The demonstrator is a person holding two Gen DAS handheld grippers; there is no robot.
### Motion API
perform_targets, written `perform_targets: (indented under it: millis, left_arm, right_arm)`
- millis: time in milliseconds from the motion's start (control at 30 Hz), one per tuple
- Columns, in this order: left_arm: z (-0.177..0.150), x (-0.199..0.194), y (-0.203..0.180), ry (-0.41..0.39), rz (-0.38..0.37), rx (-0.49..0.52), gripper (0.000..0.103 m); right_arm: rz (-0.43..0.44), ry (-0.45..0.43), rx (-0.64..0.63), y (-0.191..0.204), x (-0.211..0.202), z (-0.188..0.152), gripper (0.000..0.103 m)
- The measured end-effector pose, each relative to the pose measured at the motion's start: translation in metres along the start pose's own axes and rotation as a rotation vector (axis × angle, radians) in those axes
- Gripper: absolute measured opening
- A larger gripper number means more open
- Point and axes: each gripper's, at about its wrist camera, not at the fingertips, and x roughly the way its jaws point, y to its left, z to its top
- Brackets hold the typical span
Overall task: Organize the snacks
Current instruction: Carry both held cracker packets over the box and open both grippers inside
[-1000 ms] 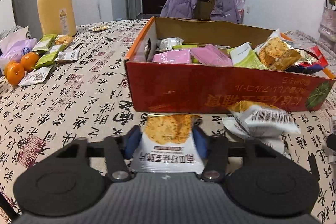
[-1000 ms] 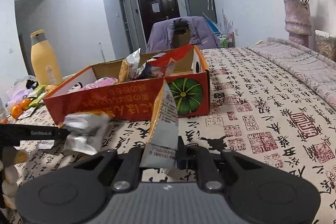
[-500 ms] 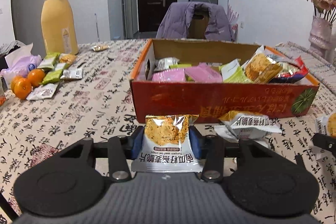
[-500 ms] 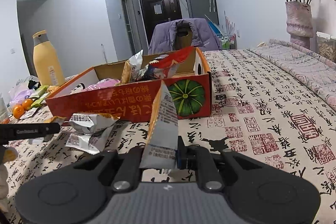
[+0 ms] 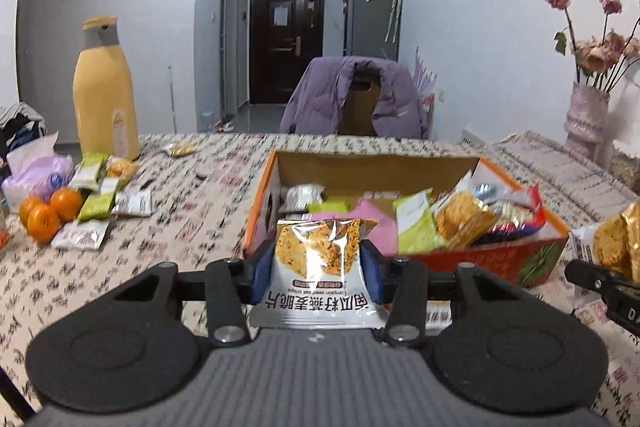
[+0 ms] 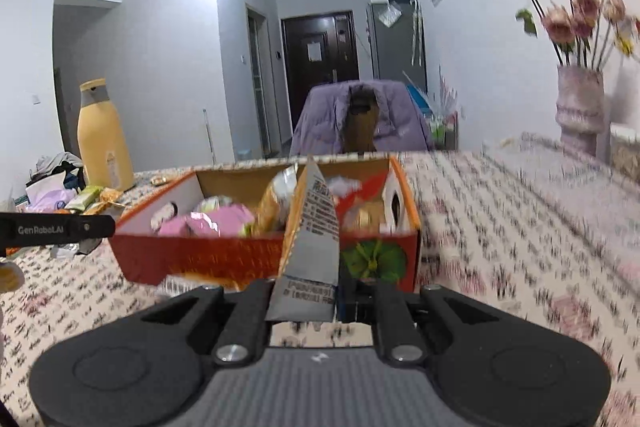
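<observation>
My left gripper (image 5: 318,269) is shut on a white crisp packet (image 5: 320,267), held face-on and lifted above the table just before the red cardboard box (image 5: 536,263). Pink, green and orange snack packets fill that box. In the right wrist view my right gripper (image 6: 306,297) is shut on a second crisp packet (image 6: 314,239), pinched edge-on so that it stands upright in front of the red cardboard box (image 6: 200,255). The right gripper's tip and its packet (image 5: 612,243) show at the right edge of the left wrist view. The left gripper's finger (image 6: 60,229) shows at the left edge of the right wrist view.
Loose snack packets (image 5: 96,203) and oranges (image 5: 50,213) lie at the table's left, beside a tall yellow bottle (image 5: 105,95). A vase of dried flowers (image 5: 586,123) stands at the right. A chair with a purple jacket (image 5: 354,99) is behind the table.
Both grippers have risen with their packets, so the box's inside now shows from higher up. The packets that lay before the box have dropped out of sight.
</observation>
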Motion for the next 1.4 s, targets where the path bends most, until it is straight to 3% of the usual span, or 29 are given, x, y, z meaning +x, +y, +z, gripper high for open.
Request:
perform_targets:
  millis: [367, 733, 1000, 1233, 1400]
  left_arm:
    - [0.042, 0.013, 0.000, -0.057, -0.024, -0.014, 0.046]
    - [0.072, 0.052, -0.001, -0.057, -0.038, -0.037, 0.046]
    - [0.080, 0.091, -0.005, -0.038, -0.037, -0.056, 0.046]
    - [0.060, 0.122, -0.004, -0.034, 0.001, -0.046, 0.046]
    - [0.053, 0.131, -0.002, -0.008, -0.018, -0.036, 0.046]
  right_arm:
    - [-0.004, -0.027, -0.016, -0.001, 0.034, 0.057, 0.012]
    - [0.001, -0.002, -0.056, 0.015, 0.085, 0.084, 0.012]
    - [-0.003, 0.012, -0.066, 0.022, 0.124, 0.087, 0.012]
    - [-0.014, -0.013, -0.089, 0.019, 0.146, 0.070, 0.012]
    - [-0.012, 0.012, -0.110, 0.021, 0.153, 0.064, 0.012]
